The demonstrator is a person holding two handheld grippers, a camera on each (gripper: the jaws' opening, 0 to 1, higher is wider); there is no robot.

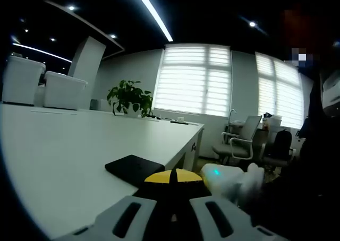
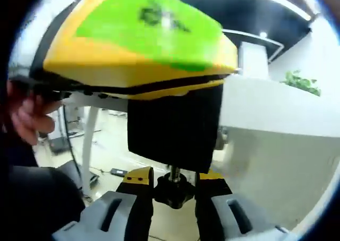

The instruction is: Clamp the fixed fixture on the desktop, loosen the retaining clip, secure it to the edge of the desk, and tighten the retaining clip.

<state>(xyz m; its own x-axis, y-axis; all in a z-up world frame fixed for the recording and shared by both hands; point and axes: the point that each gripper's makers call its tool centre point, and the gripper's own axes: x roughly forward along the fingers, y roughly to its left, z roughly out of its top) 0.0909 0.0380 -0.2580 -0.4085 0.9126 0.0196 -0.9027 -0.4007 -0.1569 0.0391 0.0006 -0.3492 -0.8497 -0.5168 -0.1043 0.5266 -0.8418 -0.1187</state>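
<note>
In the left gripper view my left gripper (image 1: 171, 213) is shut on the black and yellow fixture (image 1: 172, 180), right at the near edge of the white desk (image 1: 74, 145). The right gripper (image 1: 229, 180), white with a green light, sits just right of it, below the desk edge. In the right gripper view the fixture's black block (image 2: 175, 129) hangs under the left gripper's yellow and green body (image 2: 143, 34). Below the block a screw ends in a black knob (image 2: 172, 190), and my right gripper (image 2: 172, 199) is shut on that knob. The desk edge (image 2: 276, 111) runs to the right.
A flat black pad (image 1: 133, 168) lies on the desk behind the fixture. White boxes (image 1: 42, 84) and a potted plant (image 1: 129, 97) stand at the far end. Office chairs (image 1: 241, 141) are off the desk's right side. A hand (image 2: 26, 116) and a desk leg (image 2: 87, 145) are nearby.
</note>
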